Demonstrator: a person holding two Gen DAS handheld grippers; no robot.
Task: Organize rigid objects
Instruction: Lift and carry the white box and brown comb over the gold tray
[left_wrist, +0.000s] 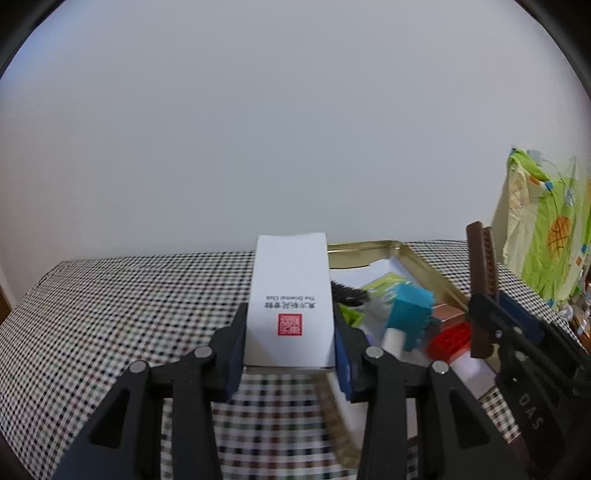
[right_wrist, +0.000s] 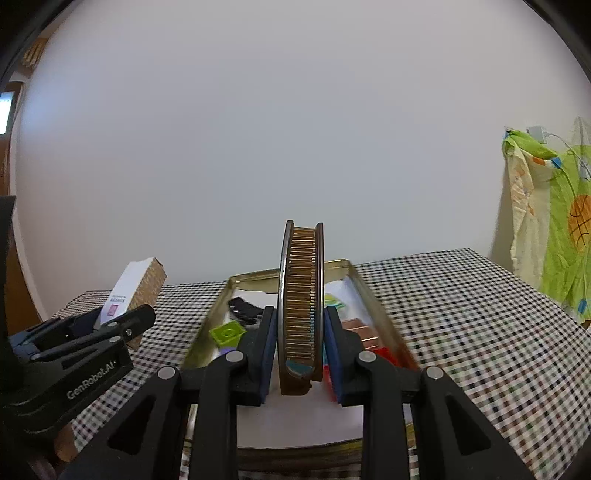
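Soft even daylight, strong fisheye curvature, dark corners, motion-blurred foreground.

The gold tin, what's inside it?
Inside the gold tin: a green block, a black piece, copper and red blocks, white paper. The comb hides the middle.

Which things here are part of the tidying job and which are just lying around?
Job: white box in left gripper; brown comb in right gripper; gold tray with blocks.
Lying about: checkered tablecloth; green patterned cloth.
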